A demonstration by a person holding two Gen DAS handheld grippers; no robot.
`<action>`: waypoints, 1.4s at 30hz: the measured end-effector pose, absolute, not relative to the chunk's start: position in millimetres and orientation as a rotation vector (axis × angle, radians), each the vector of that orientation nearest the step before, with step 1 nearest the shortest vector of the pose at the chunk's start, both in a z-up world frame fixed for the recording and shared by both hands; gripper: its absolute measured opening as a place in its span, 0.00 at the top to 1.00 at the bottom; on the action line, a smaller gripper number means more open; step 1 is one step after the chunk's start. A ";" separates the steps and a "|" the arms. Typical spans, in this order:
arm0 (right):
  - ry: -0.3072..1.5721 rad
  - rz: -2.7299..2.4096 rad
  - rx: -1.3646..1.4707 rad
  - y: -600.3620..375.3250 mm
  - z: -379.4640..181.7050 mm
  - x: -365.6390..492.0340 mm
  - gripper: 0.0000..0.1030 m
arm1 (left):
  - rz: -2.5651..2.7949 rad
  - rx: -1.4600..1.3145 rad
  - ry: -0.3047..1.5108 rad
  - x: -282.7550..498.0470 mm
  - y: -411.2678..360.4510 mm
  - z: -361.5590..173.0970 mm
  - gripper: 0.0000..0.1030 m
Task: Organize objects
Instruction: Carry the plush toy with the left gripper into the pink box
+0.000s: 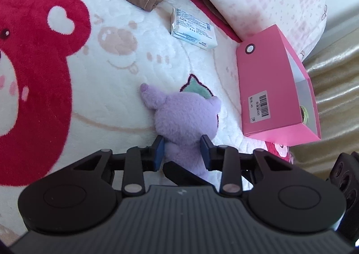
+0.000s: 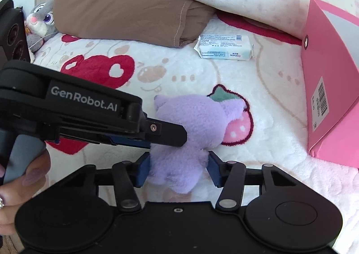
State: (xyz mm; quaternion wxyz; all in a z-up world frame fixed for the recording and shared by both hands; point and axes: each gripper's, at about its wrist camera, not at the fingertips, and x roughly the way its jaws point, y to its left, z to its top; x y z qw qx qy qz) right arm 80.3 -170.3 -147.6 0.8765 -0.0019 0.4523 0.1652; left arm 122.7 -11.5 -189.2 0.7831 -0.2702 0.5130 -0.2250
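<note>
The purple plush toy (image 2: 190,128) lies pinched between both grippers' fingers (image 2: 142,171).

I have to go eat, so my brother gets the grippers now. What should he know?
Right gripper: shut on the plush, which lies on the blanket.
Left gripper: pads against the same plush; whether it squeezes, cannot tell.
Box: pink, open, right of the plush and not touching it.
Pack: on the blanket, farther back.
Done: plush is gripped, not lifted.
Left: probably plush into the box, then the pack.
</note>
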 end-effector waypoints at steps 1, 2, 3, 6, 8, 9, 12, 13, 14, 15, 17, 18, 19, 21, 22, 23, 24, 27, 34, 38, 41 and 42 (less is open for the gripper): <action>0.946 0.346 -0.018 -169.5 -145.6 78.3 0.46 | -0.488 -0.595 1.116 121.9 -11.3 -188.8 0.69; 0.947 0.344 -0.033 -168.4 -143.1 75.7 0.46 | -0.489 -0.608 1.123 120.1 -11.0 -187.2 0.69; 0.943 0.346 -0.044 -167.7 -139.9 72.4 0.46 | -0.489 -0.615 1.124 117.6 -10.5 -184.3 0.69; 0.921 0.361 -0.046 -169.0 -127.8 61.4 0.46 | -0.497 -0.594 1.103 106.1 -11.0 -168.3 0.69; 0.908 0.371 -0.042 -170.3 -118.0 54.2 0.46 | -0.490 -0.602 1.090 98.0 -10.0 -156.5 0.69; 0.900 0.376 -0.044 -170.5 -111.8 50.2 0.46 | -0.492 -0.619 1.083 93.6 -8.6 -149.9 0.69; 0.875 0.391 -0.042 -173.7 -92.0 39.1 0.46 | -0.515 -0.601 1.059 83.5 -7.2 -128.1 0.69; 0.876 0.395 -0.033 -175.6 -85.8 36.5 0.46 | -0.523 -0.594 1.051 79.4 -7.6 -120.7 0.69; 0.878 0.398 -0.026 -177.5 -79.6 34.2 0.46 | -0.527 -0.585 1.042 74.5 -8.7 -113.8 0.69; 0.885 0.404 -0.020 -179.2 -73.4 32.0 0.46 | -0.530 -0.572 1.035 69.4 -10.2 -107.5 0.69; 0.903 0.413 -0.010 -182.4 -62.0 27.4 0.46 | -0.540 -0.533 1.021 59.1 -14.5 -94.5 0.68; 0.913 0.416 -0.005 -184.2 -57.3 24.8 0.46 | -0.546 -0.514 1.023 56.0 -16.6 -88.3 0.68; 0.921 0.413 0.003 -185.9 -53.1 22.2 0.46 | -0.551 -0.507 1.027 54.5 -18.8 -82.4 0.68; 0.908 0.402 0.011 -188.9 -43.7 15.8 0.46 | -0.568 -0.484 1.018 51.0 -23.6 -69.9 0.68; 0.899 0.399 0.007 -190.0 -39.7 13.1 0.46 | -0.577 -0.463 1.012 48.9 -26.7 -63.4 0.68; 0.892 0.398 0.009 -192.1 -35.6 10.4 0.46 | -0.582 -0.447 1.010 46.9 -29.6 -57.0 0.68; 0.888 0.398 0.018 -195.0 -32.0 8.1 0.46 | -0.584 -0.433 1.011 45.6 -32.8 -50.9 0.68; 0.875 0.389 0.039 -204.2 -20.6 4.7 0.46 | -0.596 -0.408 1.015 44.8 -43.2 -33.6 0.67; 0.801 0.365 0.054 -230.0 10.7 -1.9 0.46 | -0.646 -0.355 0.980 45.4 -71.1 4.1 0.66; 0.758 0.353 0.065 -247.2 26.4 -2.6 0.46 | -0.678 -0.329 0.953 49.0 -87.3 23.4 0.66; 0.727 0.330 0.064 -260.8 37.6 -1.7 0.46 | -0.704 -0.315 0.932 54.9 -102.1 34.3 0.66; 0.716 0.320 0.056 -265.1 40.8 -0.8 0.46 | -0.712 -0.313 0.928 58.0 -107.7 37.2 0.66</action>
